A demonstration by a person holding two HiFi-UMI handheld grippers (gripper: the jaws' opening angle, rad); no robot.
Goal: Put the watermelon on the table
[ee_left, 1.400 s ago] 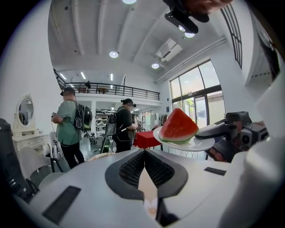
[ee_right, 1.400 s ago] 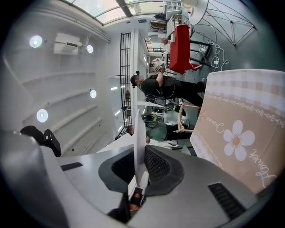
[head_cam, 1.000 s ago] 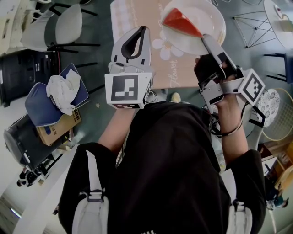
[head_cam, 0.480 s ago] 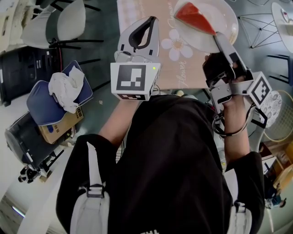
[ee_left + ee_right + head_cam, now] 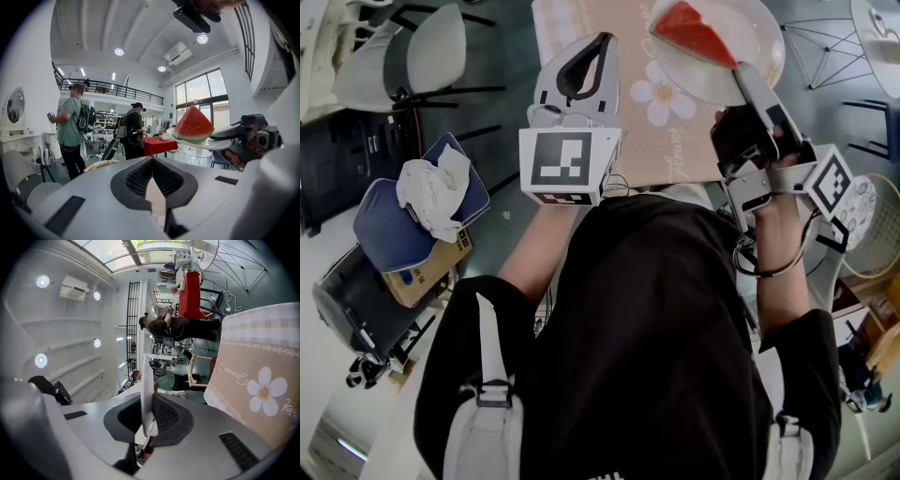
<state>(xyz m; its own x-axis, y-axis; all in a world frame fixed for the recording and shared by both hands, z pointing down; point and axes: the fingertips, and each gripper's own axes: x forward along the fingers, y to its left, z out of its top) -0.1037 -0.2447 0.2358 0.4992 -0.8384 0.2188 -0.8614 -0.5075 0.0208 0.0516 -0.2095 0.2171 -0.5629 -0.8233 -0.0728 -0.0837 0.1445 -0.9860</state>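
A red watermelon wedge (image 5: 694,33) with a green rind lies on a white plate (image 5: 761,42). My right gripper (image 5: 741,73) is shut on the plate's near rim and holds it level above the table (image 5: 628,141), which has a beige flowered cloth. In the right gripper view the plate (image 5: 147,376) shows edge-on between the jaws of the right gripper (image 5: 148,405). My left gripper (image 5: 602,39) is shut with nothing in it, left of the plate over the table's near edge. In the left gripper view, the watermelon (image 5: 193,125) shows to the right, beyond the left gripper (image 5: 151,160).
A grey chair (image 5: 431,47) stands left of the table. A blue cushion (image 5: 384,220) with a white cloth lies on a cardboard box (image 5: 431,267) at the left. A wire-frame stool (image 5: 825,47) stands at the right. Two people (image 5: 72,126) stand beyond, near a red table (image 5: 157,144).
Both grippers and the plate with the watermelon have shifted slightly up and to the right in the head view. The right gripper's hold on the plate is unchanged.
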